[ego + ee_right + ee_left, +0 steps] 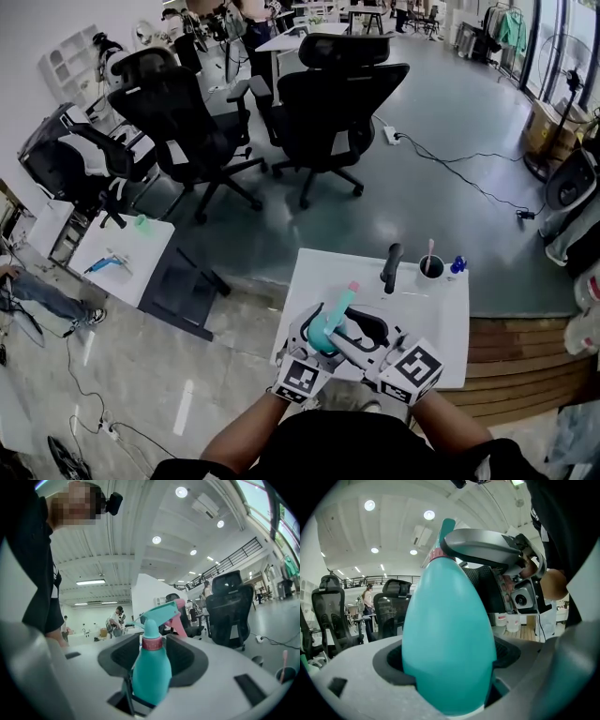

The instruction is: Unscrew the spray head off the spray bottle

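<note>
while the left gripper (309, 349) clamps the fat lower body of the teal plastic spray bottle (325, 330) over the near edge of the white table (441, 309), the bottle's long axis runs up and away from the person, with the teal spray head and its pink trigger (161, 612) at the far, upper end. in the left gripper view the teal body fills the gap between the jaws and presses against both. the right gripper (367, 337) sits just beside it, the two nearly touching, and is the one nearer the head. in the right gripper view its jaws stand wide, with the bottle's neck and pink screw collar (152, 643) upright between the dark pads (187, 656) and a sliver of clear space on either side, so it grips nothing. my judgement is that the coming move depends on this alignment: the right jaws need to close on the collar or head, square to the bottle's axis, so that the turn runs about that axis while the left hand holds the body fixed.
</note>
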`<action>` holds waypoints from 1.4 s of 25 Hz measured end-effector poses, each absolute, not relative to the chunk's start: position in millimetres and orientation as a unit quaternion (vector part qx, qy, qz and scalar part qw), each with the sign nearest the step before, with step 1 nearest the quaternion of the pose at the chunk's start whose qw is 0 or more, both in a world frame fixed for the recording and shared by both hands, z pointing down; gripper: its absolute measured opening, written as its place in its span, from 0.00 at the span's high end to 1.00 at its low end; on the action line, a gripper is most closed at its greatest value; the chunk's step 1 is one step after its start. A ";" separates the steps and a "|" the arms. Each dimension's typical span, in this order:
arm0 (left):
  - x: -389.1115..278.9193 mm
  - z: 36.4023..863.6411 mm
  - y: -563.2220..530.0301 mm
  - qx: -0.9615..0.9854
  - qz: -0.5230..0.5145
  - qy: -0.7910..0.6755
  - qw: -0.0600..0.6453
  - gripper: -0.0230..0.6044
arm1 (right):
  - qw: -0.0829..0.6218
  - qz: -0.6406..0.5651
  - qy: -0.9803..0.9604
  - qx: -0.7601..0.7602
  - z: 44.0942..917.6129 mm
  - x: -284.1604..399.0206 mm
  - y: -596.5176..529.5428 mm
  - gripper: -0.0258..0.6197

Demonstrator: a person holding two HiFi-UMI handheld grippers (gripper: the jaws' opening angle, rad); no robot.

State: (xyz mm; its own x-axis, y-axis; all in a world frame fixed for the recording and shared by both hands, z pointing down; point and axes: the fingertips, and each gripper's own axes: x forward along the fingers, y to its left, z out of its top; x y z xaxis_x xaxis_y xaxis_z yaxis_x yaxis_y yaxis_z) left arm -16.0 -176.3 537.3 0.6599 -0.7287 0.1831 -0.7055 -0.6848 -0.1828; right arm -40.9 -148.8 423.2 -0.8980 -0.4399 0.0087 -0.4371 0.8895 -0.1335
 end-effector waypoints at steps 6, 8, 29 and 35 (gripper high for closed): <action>-8.5 543.2 -181.9 -0.909 -0.126 0.394 0.047 0.23 | 0.018 -0.067 0.966 -0.248 421.0 -35.3 -157.3 0.73; -7.1 546.3 -181.9 -0.907 -0.136 0.396 0.050 0.23 | 0.023 -0.065 0.966 -0.248 418.1 -31.4 -157.0 0.74; 26.1 505.0 -144.7 -0.978 -0.097 0.171 0.064 0.23 | 0.068 0.001 0.995 -0.071 387.3 -17.5 -131.3 0.76; 35.9 508.8 -127.1 -0.985 -0.110 0.102 0.083 0.23 | 0.054 0.003 0.998 0.030 388.9 -9.8 -112.1 0.75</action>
